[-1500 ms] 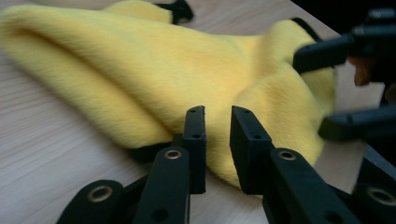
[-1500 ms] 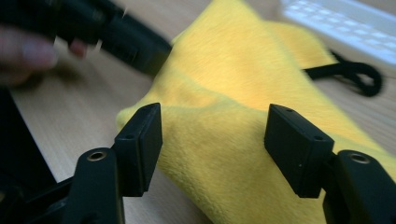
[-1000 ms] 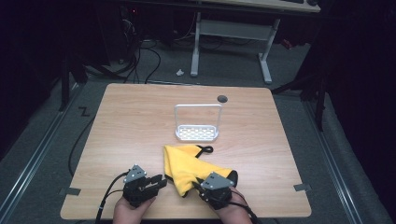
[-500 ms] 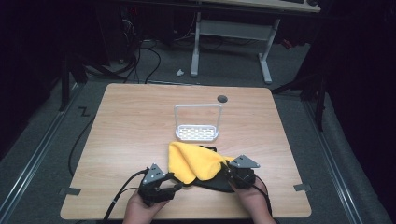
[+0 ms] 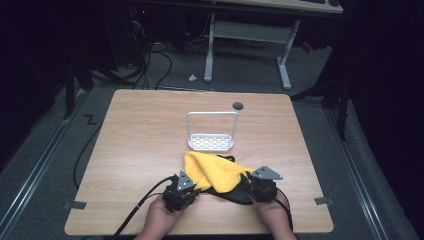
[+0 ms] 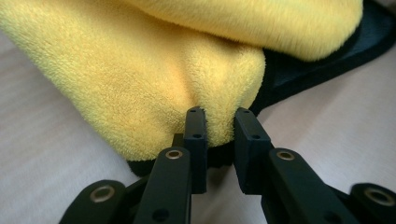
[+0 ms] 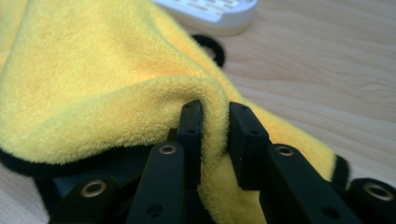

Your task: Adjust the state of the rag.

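- Centrally, a yellow cloth (image 5: 215, 170) with a black underside lies bunched near the front edge of the wooden table (image 5: 140, 140).
- Its left fold is pinched in the left gripper (image 6: 219, 135), jaws narrow on the pile.
- Its right fold is clamped by the right gripper (image 7: 215, 130).
- Just behind the cloth stands a white rack (image 5: 211, 142).

Bare wood lies open across the left, right and far stretches of the table (image 5: 135, 130). Near the centre a white rack (image 5: 211, 135) stands upright, and just in front of it a bunched yellow cloth (image 5: 212, 170) blocks the near middle.
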